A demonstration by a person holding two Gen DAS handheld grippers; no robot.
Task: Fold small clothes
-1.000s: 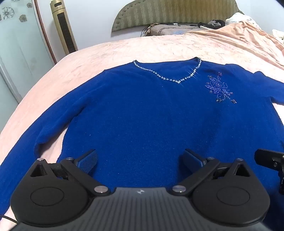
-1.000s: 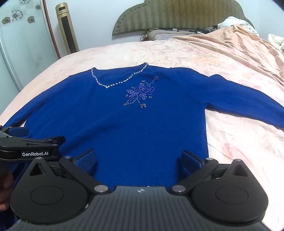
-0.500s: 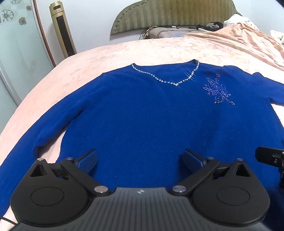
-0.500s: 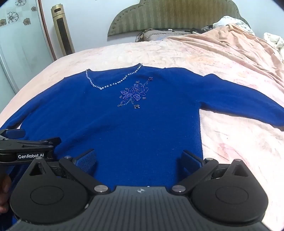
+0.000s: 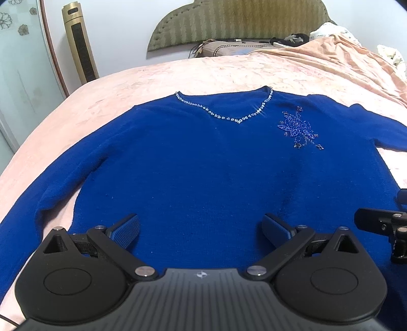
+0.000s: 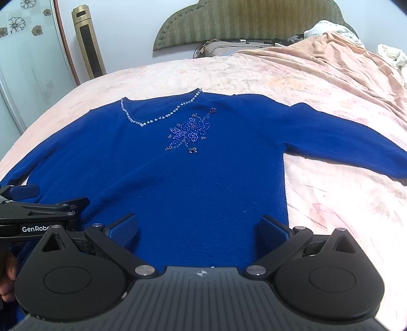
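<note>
Two wide-spread jaws of the left gripper (image 5: 201, 229) hang over the hem of the sweater (image 5: 203, 165), which lies flat on a pink bed (image 5: 101, 96); bare cover runs along the sleeve at left. From the right wrist, the right gripper (image 6: 198, 226) is equally wide and holds nothing, with free bed beside the sweater's edge. "GenRobo" reads on the left gripper. A headboard (image 6: 249, 23) stands behind.

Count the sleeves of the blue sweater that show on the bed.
2. On the blue knit sweater, one long sleeve runs out toward the left bed edge; the other sleeve stretches right across the pink bedspread. Both cuffs lie outside the views.
</note>
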